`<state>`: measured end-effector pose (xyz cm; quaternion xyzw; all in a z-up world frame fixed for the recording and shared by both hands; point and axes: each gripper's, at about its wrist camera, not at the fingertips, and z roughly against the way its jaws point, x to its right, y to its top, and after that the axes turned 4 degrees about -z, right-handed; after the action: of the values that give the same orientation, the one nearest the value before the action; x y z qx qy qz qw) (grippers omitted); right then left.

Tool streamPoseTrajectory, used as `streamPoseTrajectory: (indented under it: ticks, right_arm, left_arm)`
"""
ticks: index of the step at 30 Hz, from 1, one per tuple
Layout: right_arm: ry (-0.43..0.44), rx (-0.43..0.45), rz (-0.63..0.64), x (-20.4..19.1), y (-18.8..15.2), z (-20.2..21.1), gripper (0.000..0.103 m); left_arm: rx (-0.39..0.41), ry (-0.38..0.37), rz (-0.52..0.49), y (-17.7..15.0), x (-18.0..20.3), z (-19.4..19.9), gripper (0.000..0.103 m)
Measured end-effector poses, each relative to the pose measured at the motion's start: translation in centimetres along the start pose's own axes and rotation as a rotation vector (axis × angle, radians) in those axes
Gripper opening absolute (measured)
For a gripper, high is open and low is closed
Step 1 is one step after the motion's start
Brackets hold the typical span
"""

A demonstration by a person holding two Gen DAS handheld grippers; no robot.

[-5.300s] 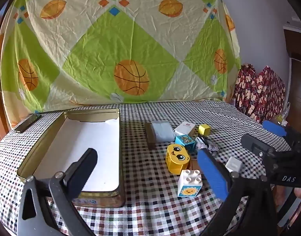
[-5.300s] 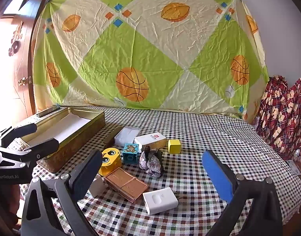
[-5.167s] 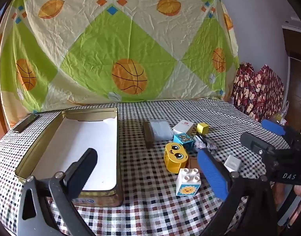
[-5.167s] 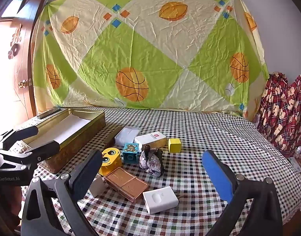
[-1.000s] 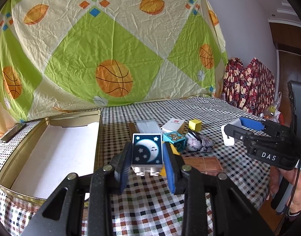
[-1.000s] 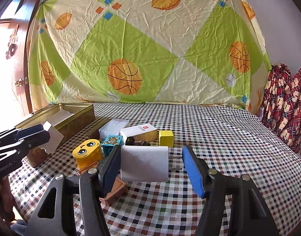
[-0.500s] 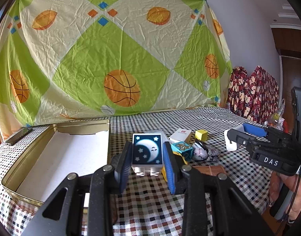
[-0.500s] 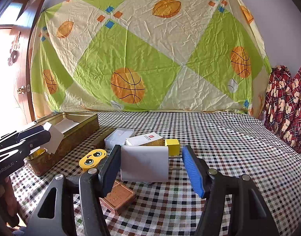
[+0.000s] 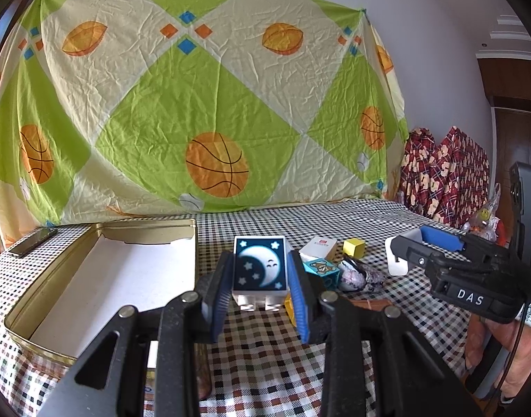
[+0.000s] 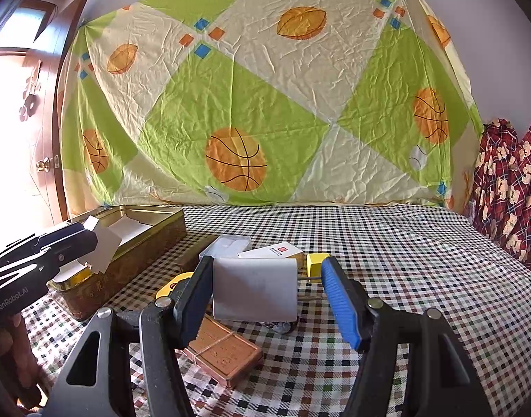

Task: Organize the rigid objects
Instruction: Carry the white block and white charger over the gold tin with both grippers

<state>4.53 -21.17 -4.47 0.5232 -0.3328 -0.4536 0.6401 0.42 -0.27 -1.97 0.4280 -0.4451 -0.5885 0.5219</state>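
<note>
Two toy blocks (image 9: 260, 267) (one held), one tin (image 9: 102, 271), one charger (image 10: 254, 289).

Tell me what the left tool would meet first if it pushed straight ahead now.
Probably the teddy-bear cube, just right of the moon block the left tool grips; the white box lies behind. Depth is unclear.

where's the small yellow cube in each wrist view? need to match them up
Left wrist: yellow cube sits right of centre on the table, just right of the white box.
Right wrist: yellow cube is at centre, partly hidden behind the right claw's blue pad.
Shared landmark: the gold tin, left in both.
</note>
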Motion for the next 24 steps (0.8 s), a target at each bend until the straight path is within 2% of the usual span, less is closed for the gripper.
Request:
streamPoseTrajectory:
  ticks: [24]
  right_arm:
    - [0.063,0.002,0.035,-2.8,-0.1,-0.2,0.065]
  left_arm:
    - [0.037,0.043,0.068,0.2,-3.0,0.8,0.030]
